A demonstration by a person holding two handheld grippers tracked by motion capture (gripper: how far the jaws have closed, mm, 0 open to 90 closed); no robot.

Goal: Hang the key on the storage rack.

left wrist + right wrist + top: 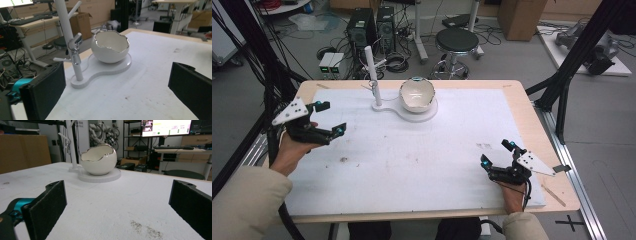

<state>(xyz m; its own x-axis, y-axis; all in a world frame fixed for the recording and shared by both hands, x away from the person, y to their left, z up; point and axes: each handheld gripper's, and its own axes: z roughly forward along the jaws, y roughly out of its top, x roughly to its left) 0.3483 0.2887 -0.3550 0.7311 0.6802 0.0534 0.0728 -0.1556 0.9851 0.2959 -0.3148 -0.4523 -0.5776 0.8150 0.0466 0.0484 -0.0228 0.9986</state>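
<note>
Egg-shaped bowl (417, 93) on white stand (408, 111), ahead of both grippers, nearer left. Left gripper (326, 119) and right gripper (497, 154): jaws wide apart, holding nothing. Judgement: approach level, avoid the stand's post (373, 75).

Both tools gaped empty above the surface (412, 165), the left tool (331, 118) near its left edge, the right tool (497, 153) by its near-right corner.

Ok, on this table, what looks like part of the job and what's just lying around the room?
Likely the job:
white stand with branch pegs
egg-shaped bowl on the stand's base
left gripper, jaws apart
right gripper, jaws apart

Just about:
black stool
computer towers
cardboard box
floor cables
</note>
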